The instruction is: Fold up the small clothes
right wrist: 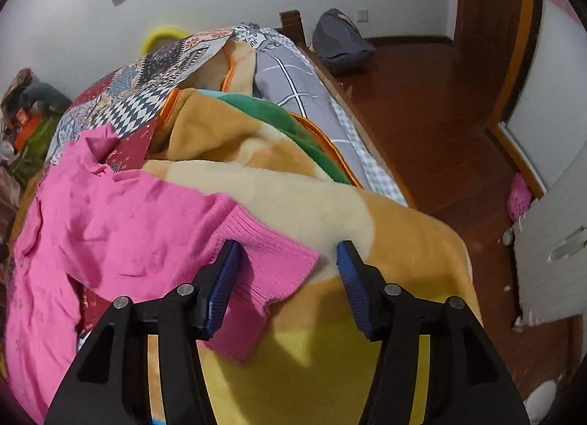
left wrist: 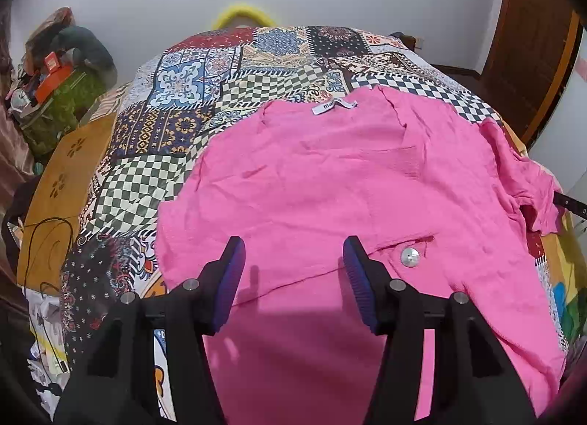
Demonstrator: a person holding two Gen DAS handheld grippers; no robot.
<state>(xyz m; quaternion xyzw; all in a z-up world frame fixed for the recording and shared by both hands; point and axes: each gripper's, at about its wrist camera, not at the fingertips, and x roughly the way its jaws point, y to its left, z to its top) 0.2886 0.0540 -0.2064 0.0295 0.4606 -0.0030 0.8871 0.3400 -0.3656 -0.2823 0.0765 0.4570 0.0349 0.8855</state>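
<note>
Pink knit fabric is filling the space ahead of both grippers: a pink cardigan (left wrist: 330, 183) is lying spread on a patchwork bedspread (left wrist: 176, 102) that is covering the bed. In the left wrist view, the left gripper (left wrist: 294, 263) is hovering over the lower part of the garment with its blue-padded fingers (left wrist: 229, 278) spread wide, holding nothing; whether the tips are touching the cloth cannot be told. Just beyond its right finger a silver button (left wrist: 410, 256) is sitting on the fabric, and farther ahead, at the neckline, a white label (left wrist: 334, 105) is showing. To the right of this gripper one pink sleeve is lying rumpled toward the bed's edge.

In the right wrist view, the right gripper (right wrist: 290, 260) is also standing wide open and gripping nothing. The ribbed cuff (right wrist: 264, 260) of a sleeve is lying between its fingers, nearer the left one, with that finger's pad (right wrist: 222, 285) just at or over the ribbing; actual contact cannot be judged. The right finger is sitting over a tan fleece blanket (right wrist: 385, 241) that is lying under the cuff. The rest of the cardigan is stretching away to the left of this gripper. Ahead and to the right, a grey checked pillow (right wrist: 293, 73) is lying along the bed's far side, and beyond that the wooden floor (right wrist: 422, 113) is showing.
</note>
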